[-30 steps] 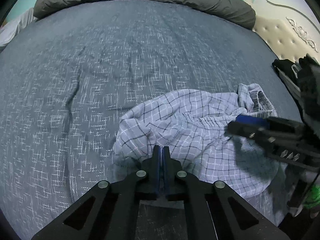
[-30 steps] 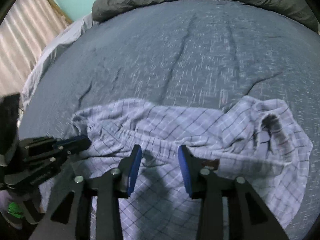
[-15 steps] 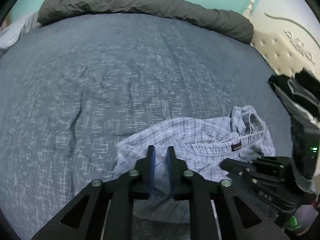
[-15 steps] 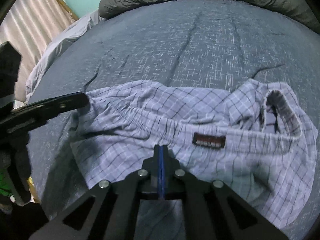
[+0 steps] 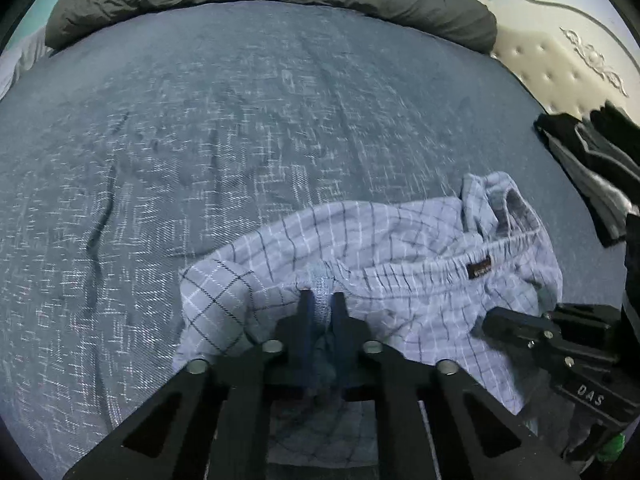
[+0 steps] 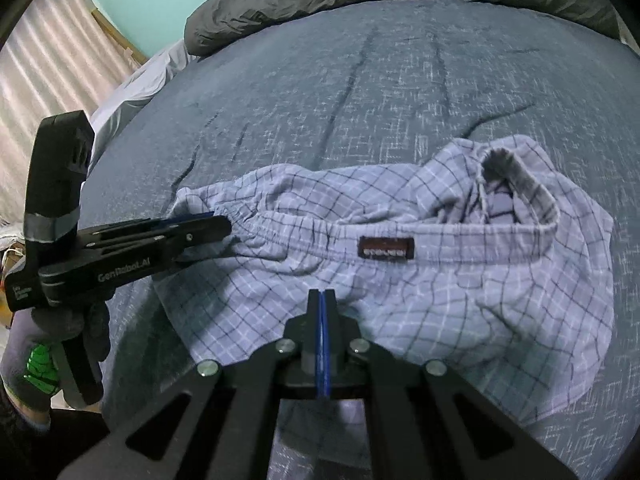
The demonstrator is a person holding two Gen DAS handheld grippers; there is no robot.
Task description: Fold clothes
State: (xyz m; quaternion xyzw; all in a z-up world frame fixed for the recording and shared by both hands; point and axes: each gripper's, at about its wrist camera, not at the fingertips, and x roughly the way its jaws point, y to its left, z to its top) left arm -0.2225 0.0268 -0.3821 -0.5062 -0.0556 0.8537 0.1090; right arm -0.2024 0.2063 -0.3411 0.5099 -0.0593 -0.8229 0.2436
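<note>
The plaid shorts [image 6: 400,264] are lying crumpled on the bed [image 6: 360,80]; the left claw [image 5: 320,300] is pinching their gathered waistband; the right claw [image 6: 323,300] is sitting fully closed, its pads meeting over the fabric.

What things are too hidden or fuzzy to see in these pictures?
- Left wrist view: the near edge of the checked shorts is hidden under the left tongs.
- Right wrist view: the brown label has lettering too blurred to read.
- Left wrist view: the dark clothes are cut off by the picture's right edge.
</note>
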